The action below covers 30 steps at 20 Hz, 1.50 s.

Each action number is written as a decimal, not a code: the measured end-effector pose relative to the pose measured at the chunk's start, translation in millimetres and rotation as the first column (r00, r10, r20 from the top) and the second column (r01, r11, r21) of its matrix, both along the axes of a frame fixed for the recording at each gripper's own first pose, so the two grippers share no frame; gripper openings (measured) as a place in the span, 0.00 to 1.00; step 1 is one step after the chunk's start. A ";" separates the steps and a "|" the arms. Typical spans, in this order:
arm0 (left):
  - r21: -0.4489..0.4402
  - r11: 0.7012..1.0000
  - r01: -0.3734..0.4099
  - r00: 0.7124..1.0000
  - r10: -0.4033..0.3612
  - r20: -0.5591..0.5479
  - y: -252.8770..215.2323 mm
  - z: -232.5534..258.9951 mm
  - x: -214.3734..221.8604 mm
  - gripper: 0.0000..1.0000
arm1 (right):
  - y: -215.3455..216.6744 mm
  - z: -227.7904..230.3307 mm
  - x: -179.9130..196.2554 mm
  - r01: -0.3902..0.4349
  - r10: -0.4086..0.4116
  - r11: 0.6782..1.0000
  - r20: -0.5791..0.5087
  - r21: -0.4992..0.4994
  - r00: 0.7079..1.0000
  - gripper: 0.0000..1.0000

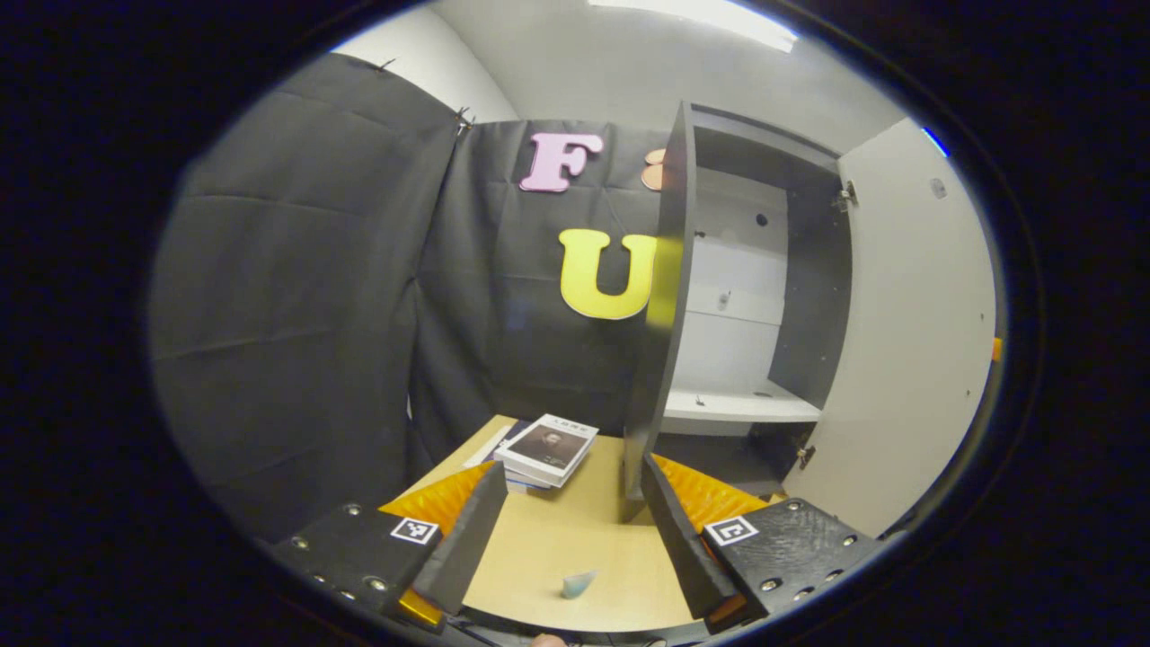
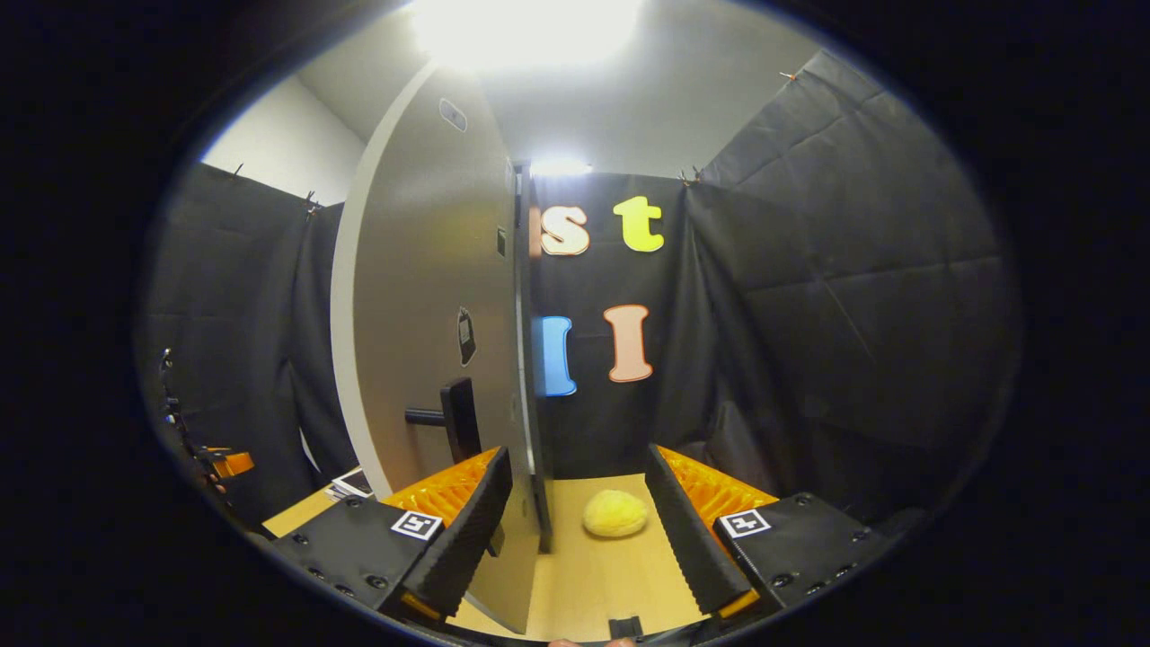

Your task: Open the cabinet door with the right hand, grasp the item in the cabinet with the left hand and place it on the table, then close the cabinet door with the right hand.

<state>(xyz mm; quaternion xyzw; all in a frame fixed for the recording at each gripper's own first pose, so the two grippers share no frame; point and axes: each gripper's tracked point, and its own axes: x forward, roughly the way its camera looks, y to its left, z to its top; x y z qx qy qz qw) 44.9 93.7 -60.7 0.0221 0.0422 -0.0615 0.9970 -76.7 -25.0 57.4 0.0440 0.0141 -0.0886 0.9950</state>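
Left gripper view: your left gripper (image 1: 568, 530) hangs released over the wooden table (image 1: 548, 557), its fingers spread and nothing between them. Ahead and to the right stands the cabinet (image 1: 746, 296), its door (image 1: 907, 332) swung wide. The white shelf (image 1: 741, 406) inside looks bare. A stack of books (image 1: 548, 449) lies on the table just left of the cabinet's dark side panel, and a small pale blue object (image 1: 579, 584) sits on the table between the fingers.

Right gripper view: your right gripper (image 2: 579, 530) is likewise released, holding nothing. The open door (image 2: 431, 359) stands edge-on just left of centre, its dark lever handle (image 2: 446, 418) above and beyond the left finger. A yellow rounded item (image 2: 615, 514), seemingly the task's item, rests on the table directly ahead between the fingers. Closing appears to be the remaining step; the door lies left of this gripper, which is the nearer one.
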 end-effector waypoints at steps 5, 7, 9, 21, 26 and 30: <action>0.000 1.000 -0.004 1.000 0.004 0.006 3.5 -0.1 -4.2 0.91 | 51.2 -0.3 14.6 -0.122 0.122 0.992 -0.009 0.032 0.992 0.97; -0.006 1.000 -0.010 1.000 0.010 -0.001 7.0 -3.2 -6.7 0.90 | 68.4 0.2 23.1 -0.163 0.164 0.986 -0.018 0.022 0.986 0.97; -0.004 1.000 -0.024 1.000 0.024 -0.001 13.2 -3.6 -7.4 0.90 | 87.7 -0.9 31.9 -0.213 0.213 0.977 -0.024 0.019 0.977 0.97; -0.007 0.998 -0.061 0.998 0.061 0.027 41.2 21.1 7.9 0.92 | 215.3 -3.5 131.5 -0.505 0.506 0.858 0.012 0.092 0.862 0.97; -0.013 0.999 -0.035 0.997 0.036 0.064 38.2 35.5 12.4 0.92 | 245.2 5.1 155.8 -0.552 0.552 0.833 -0.001 0.029 0.834 0.98; -0.042 0.998 0.038 0.990 -0.032 0.135 22.6 55.8 12.4 0.89 | 240.6 6.1 155.3 -0.511 0.510 0.860 -0.005 -0.008 0.860 0.98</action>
